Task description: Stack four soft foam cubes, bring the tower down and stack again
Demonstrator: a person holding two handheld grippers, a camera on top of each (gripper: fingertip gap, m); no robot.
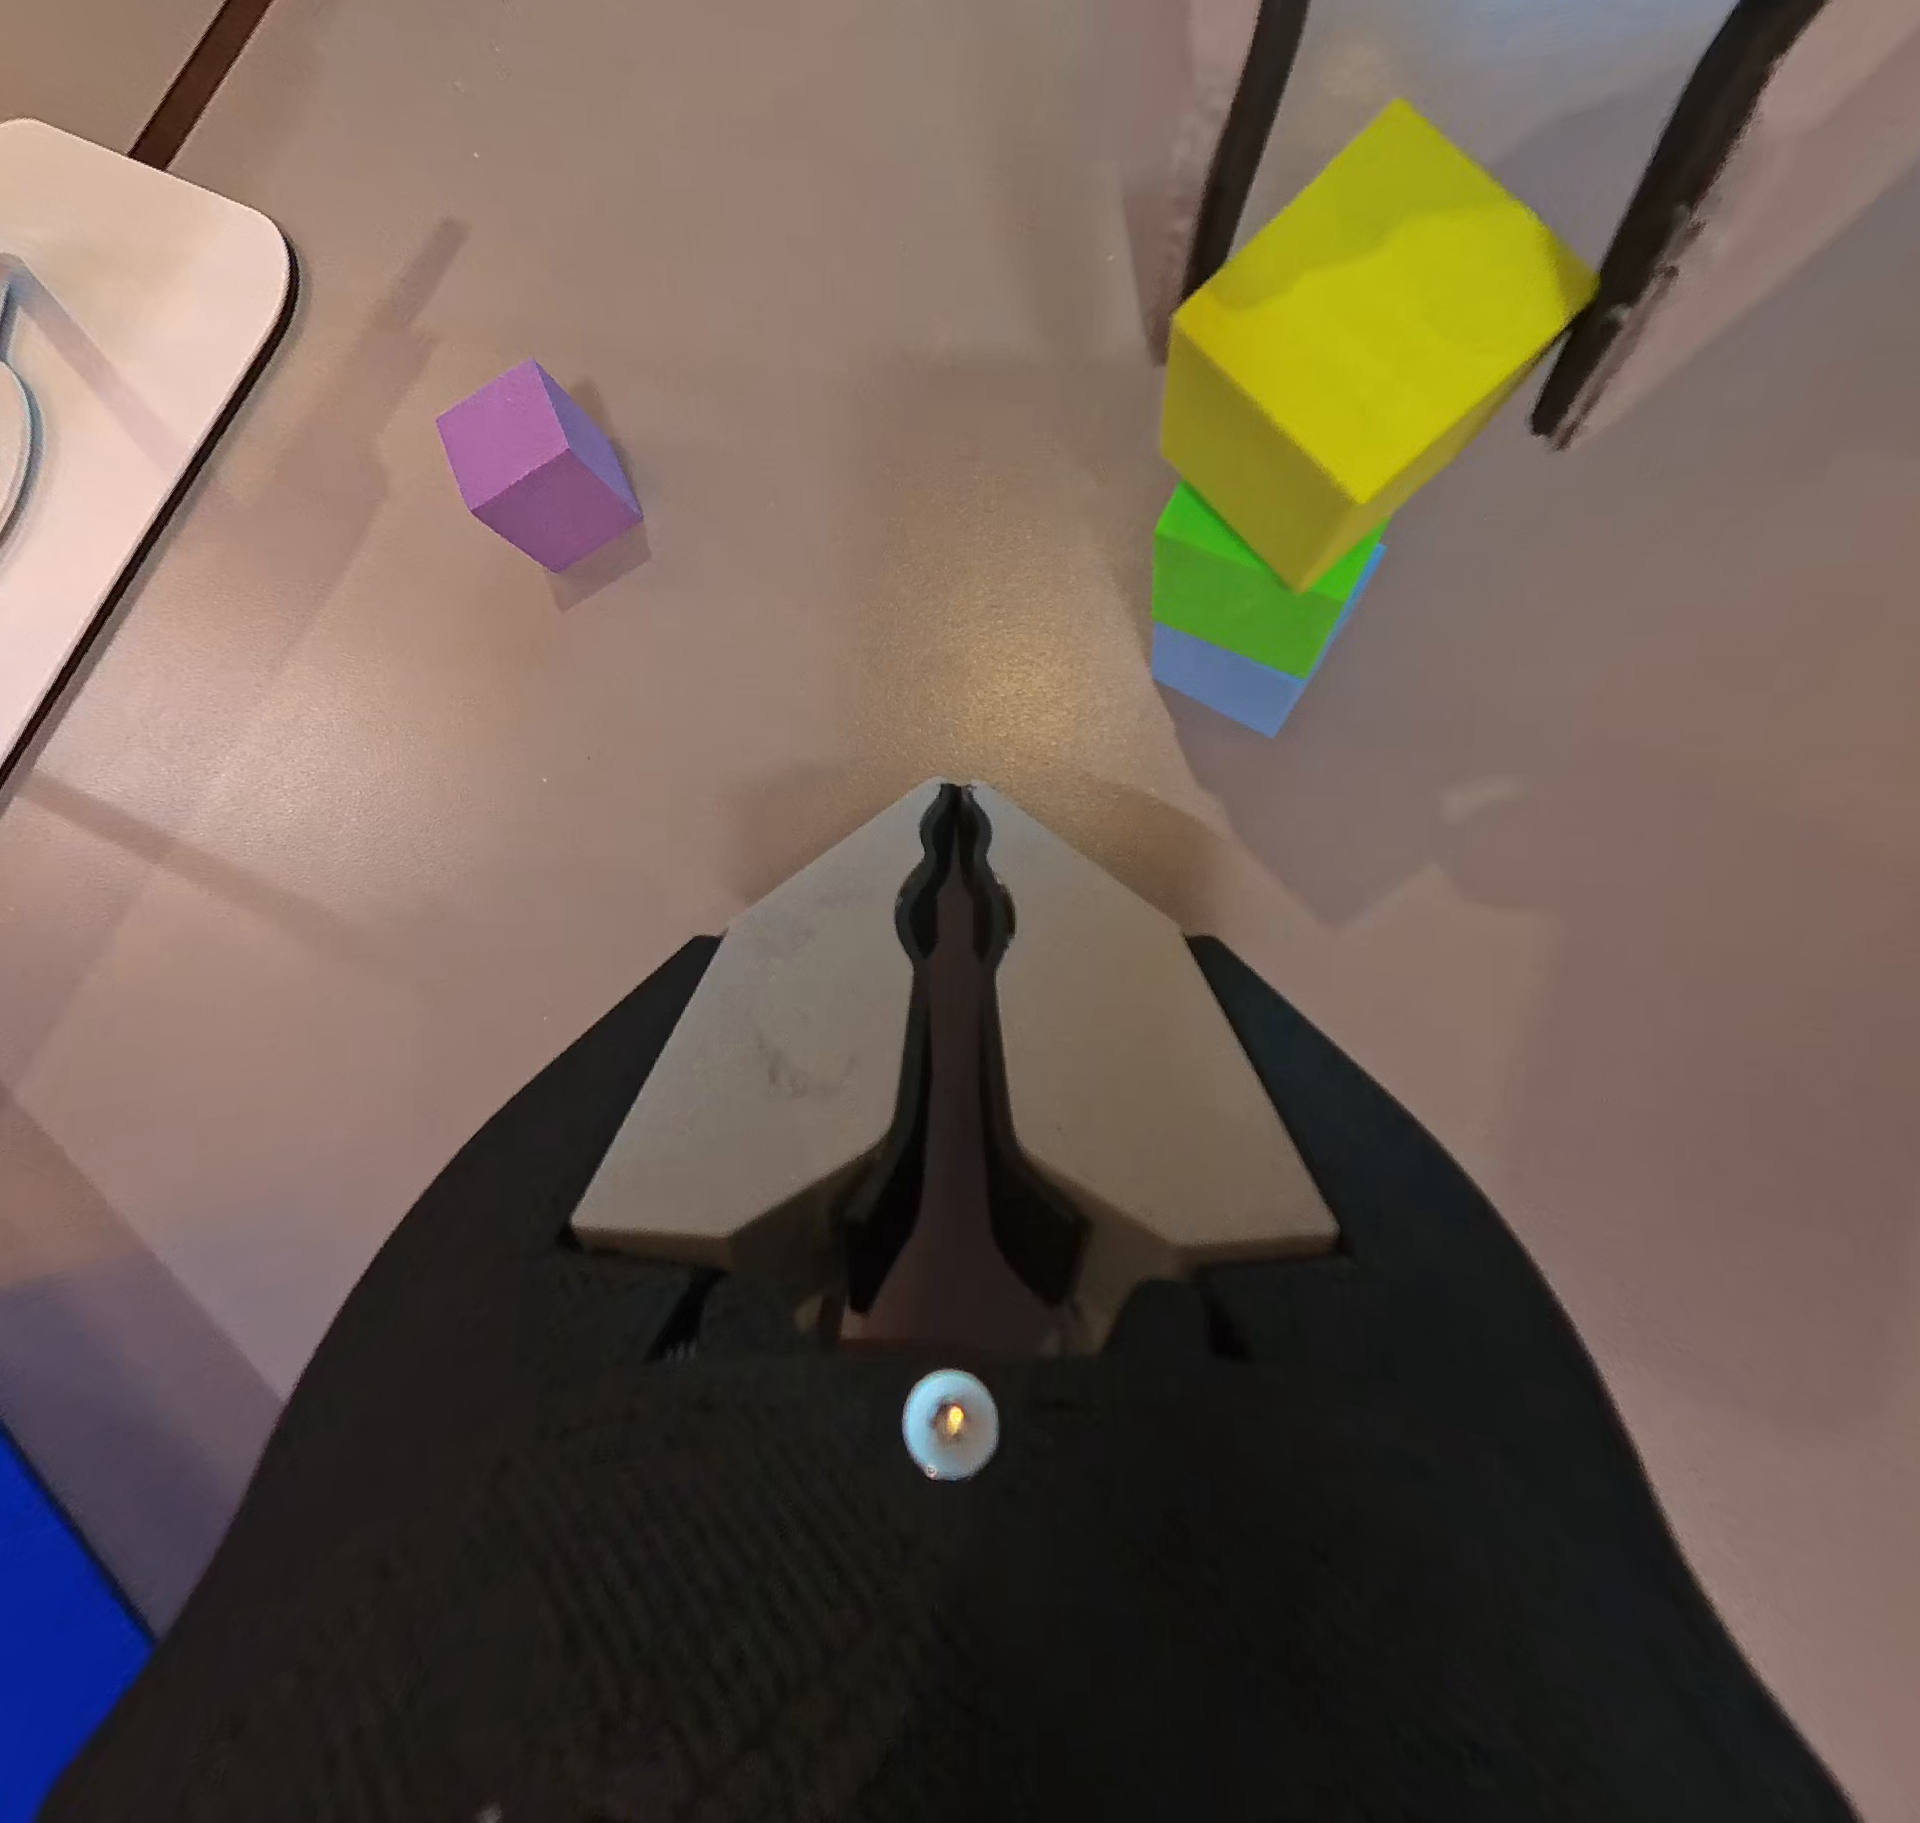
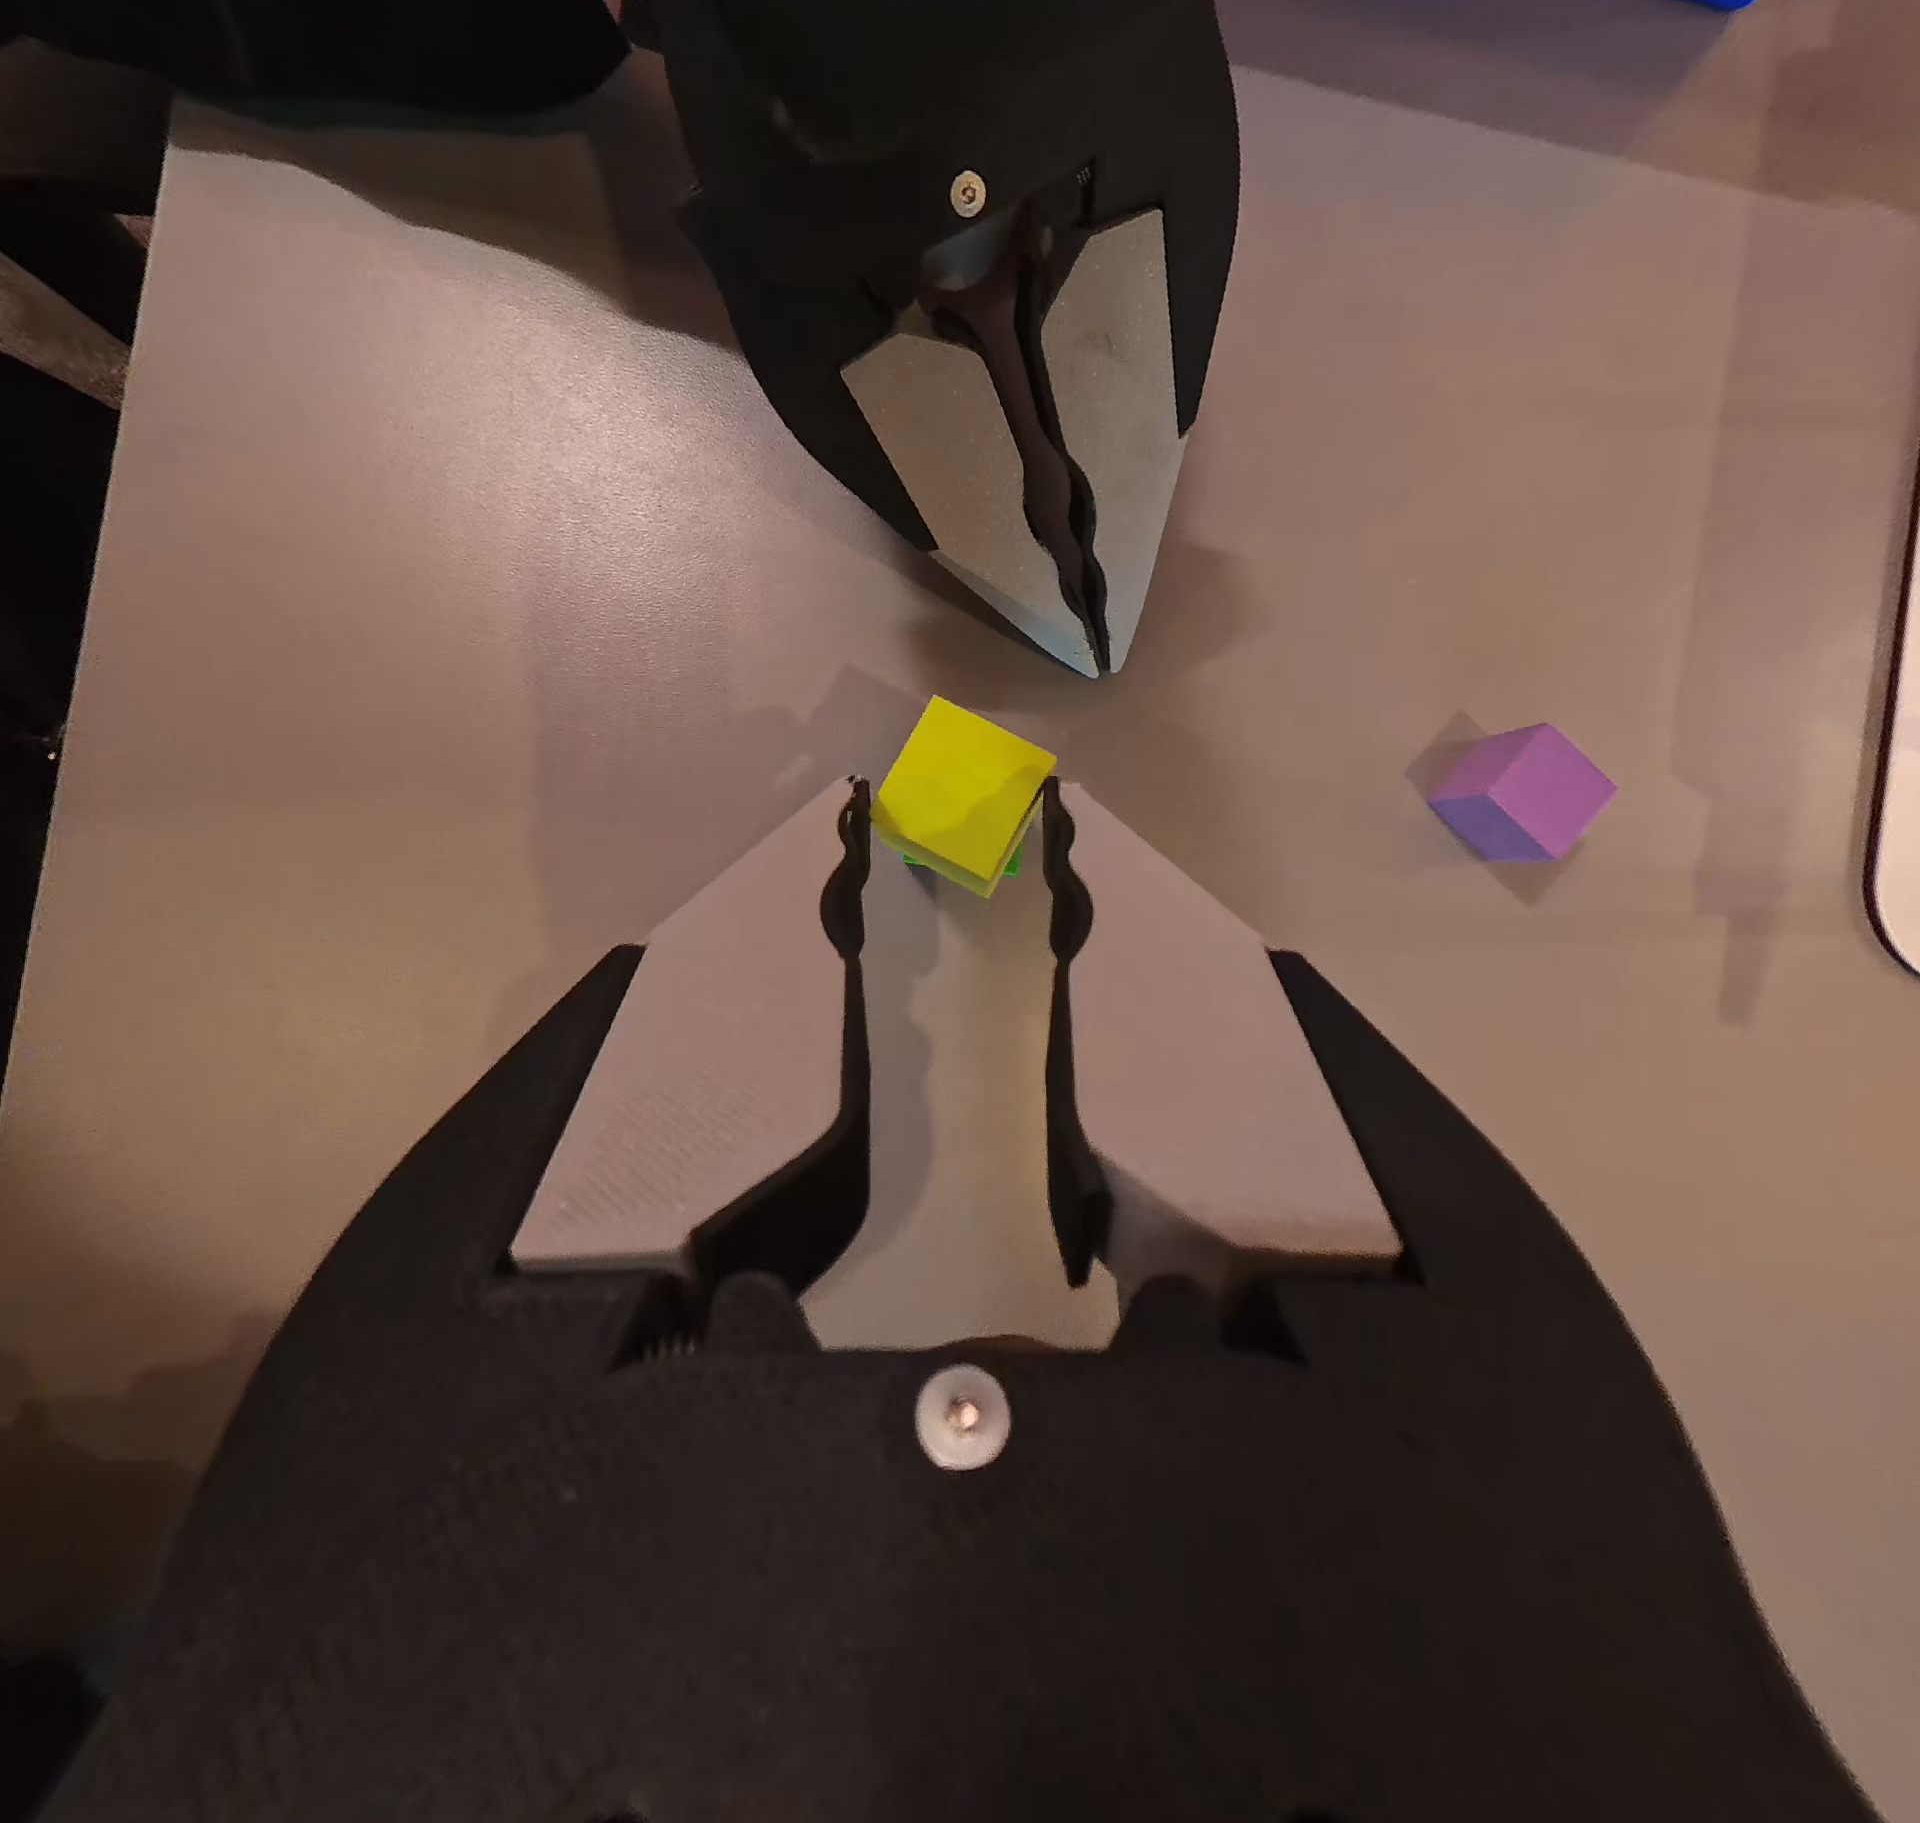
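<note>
The right gripper [image 2: 951,786] straddles the yellow cube [image 1: 1361,339], its jaws apart, atop the green cube [image 1: 1231,584] and blue cube [image 1: 1226,677]; the purple cube [image 1: 535,469] lies apart on the worktop [image 1: 831,423], and the left gripper [image 1: 956,791] hangs pressed together

Left wrist view looks steeply down along its gripper at the surface [image 1: 831,319], close in. Right wrist view faces it from the opposite side, looking down too. Both catch the yellow cube [image 1: 1371,319] [image 2: 961,791] and the purple cube [image 1: 535,464] [image 2: 1522,791].
</note>
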